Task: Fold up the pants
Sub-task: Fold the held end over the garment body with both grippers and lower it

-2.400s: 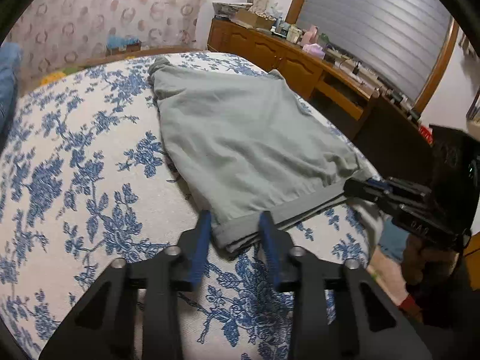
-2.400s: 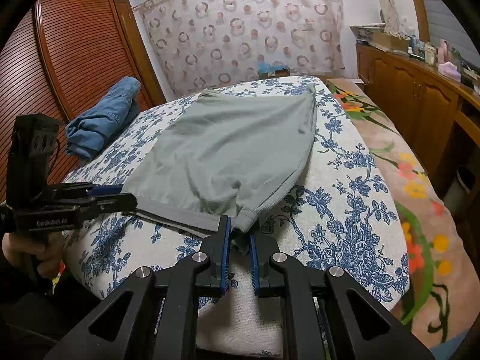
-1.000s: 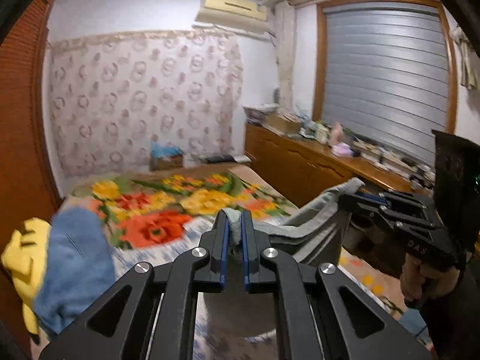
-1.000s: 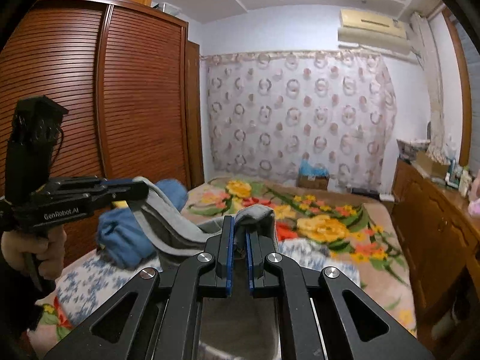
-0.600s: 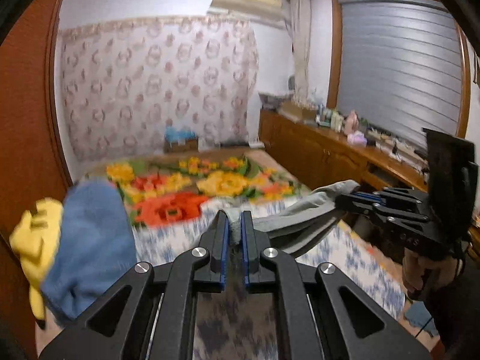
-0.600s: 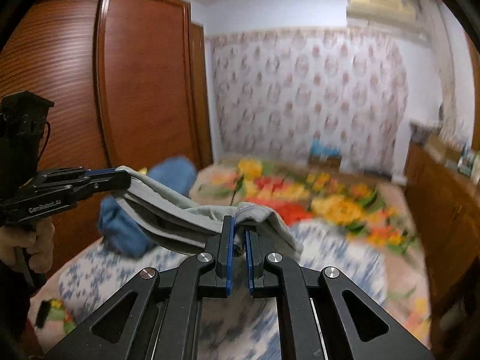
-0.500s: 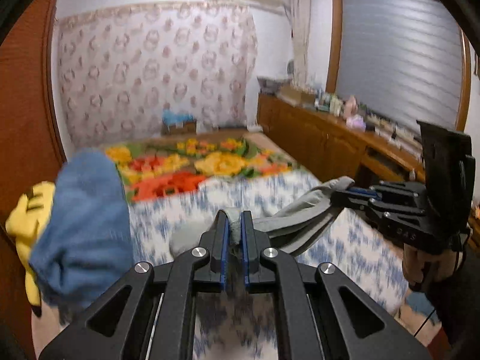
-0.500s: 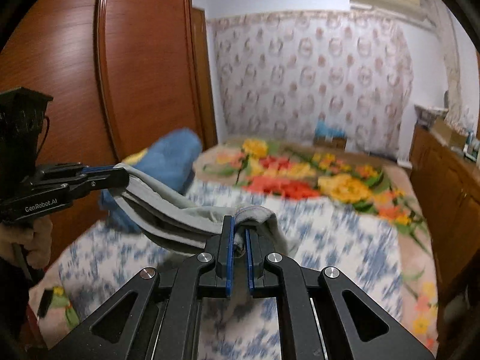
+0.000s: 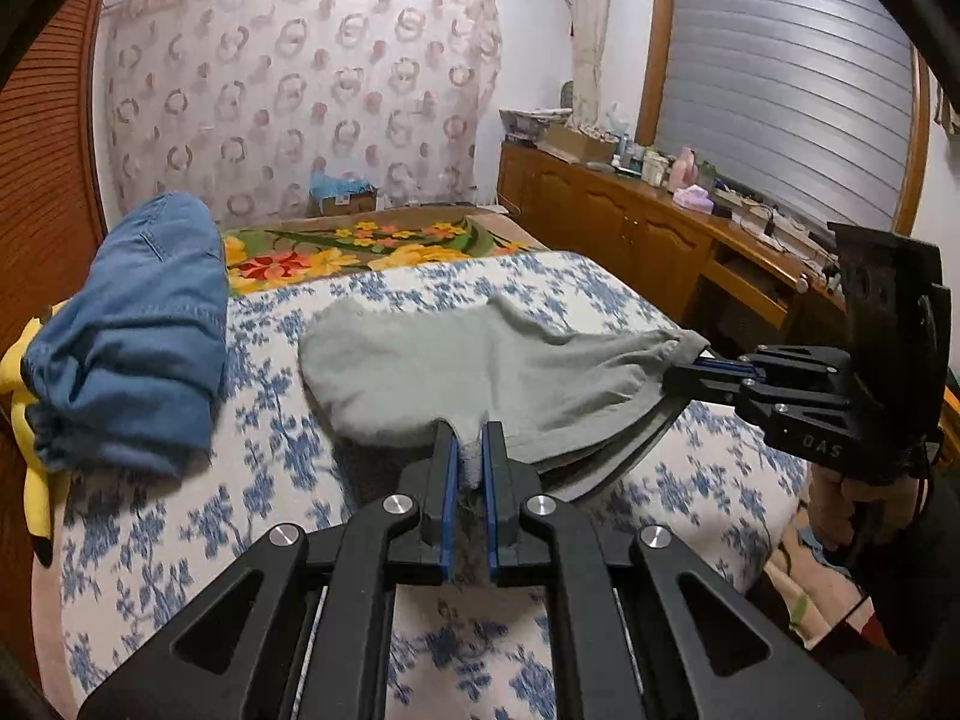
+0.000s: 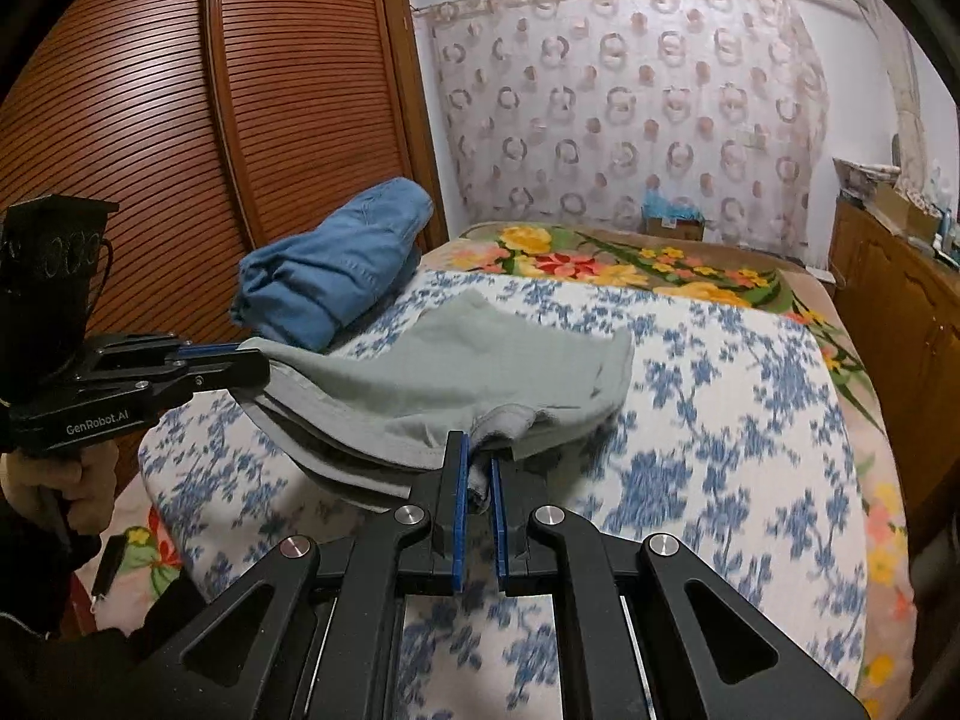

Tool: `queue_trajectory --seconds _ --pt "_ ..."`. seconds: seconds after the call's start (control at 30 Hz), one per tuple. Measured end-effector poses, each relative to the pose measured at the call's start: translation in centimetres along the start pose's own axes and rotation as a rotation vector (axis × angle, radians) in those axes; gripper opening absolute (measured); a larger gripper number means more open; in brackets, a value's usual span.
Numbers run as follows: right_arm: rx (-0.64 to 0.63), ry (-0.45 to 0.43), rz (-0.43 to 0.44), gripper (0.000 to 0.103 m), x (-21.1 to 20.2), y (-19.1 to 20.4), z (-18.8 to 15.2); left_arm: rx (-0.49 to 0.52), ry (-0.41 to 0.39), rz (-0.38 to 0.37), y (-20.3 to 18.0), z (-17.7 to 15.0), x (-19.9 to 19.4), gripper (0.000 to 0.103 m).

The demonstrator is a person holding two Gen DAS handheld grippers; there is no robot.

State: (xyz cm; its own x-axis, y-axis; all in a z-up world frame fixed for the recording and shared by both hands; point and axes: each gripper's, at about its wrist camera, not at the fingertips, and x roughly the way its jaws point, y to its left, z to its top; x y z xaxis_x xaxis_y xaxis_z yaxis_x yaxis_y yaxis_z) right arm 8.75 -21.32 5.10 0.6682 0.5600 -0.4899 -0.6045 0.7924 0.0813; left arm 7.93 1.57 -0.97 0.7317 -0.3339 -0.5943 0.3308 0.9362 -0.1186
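Observation:
The grey-green pants (image 9: 480,372) lie folded over on the blue-flowered bed cover (image 9: 288,498), with the near edge held up. My left gripper (image 9: 469,450) is shut on one corner of that edge. My right gripper (image 10: 477,468) is shut on the other corner, and it shows at the right of the left wrist view (image 9: 690,369). The pants also show in the right wrist view (image 10: 468,372), with the left gripper (image 10: 252,369) clamped on them at the left. The edge sags between the two grippers, just above the bed.
A blue denim garment (image 9: 138,330) is heaped on the bed's left side over something yellow (image 9: 24,408). A flowered blanket (image 9: 360,246) covers the far bed. A wooden cabinet (image 9: 660,240) runs along the right, a slatted wardrobe (image 10: 180,150) along the left.
Both grippers have carried the held edge up and over, then down toward the bed. The pants, hanging in the air a second ago, now lie doubled on the cover.

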Motion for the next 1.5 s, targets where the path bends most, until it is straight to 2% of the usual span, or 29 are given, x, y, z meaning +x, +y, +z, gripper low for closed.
queue_trajectory --seconds 0.4,1.07,1.2,1.5 --pt "0.057 0.016 0.026 0.007 -2.6 0.3 -3.3 -0.006 0.039 -0.030 -1.7 -3.2 -1.0 0.008" --pt "0.085 0.027 0.035 0.007 -4.7 1.4 -6.1 -0.003 0.067 -0.044 -2.8 -5.1 -2.2 0.008" --pt "0.084 0.014 0.040 0.007 -5.9 1.6 -6.0 0.015 0.061 -0.052 -3.4 -5.1 -3.2 0.008" --pt "0.042 -0.055 0.044 0.007 -8.5 2.4 -4.6 0.035 -0.009 -0.066 -4.2 -3.4 -5.9 0.008"
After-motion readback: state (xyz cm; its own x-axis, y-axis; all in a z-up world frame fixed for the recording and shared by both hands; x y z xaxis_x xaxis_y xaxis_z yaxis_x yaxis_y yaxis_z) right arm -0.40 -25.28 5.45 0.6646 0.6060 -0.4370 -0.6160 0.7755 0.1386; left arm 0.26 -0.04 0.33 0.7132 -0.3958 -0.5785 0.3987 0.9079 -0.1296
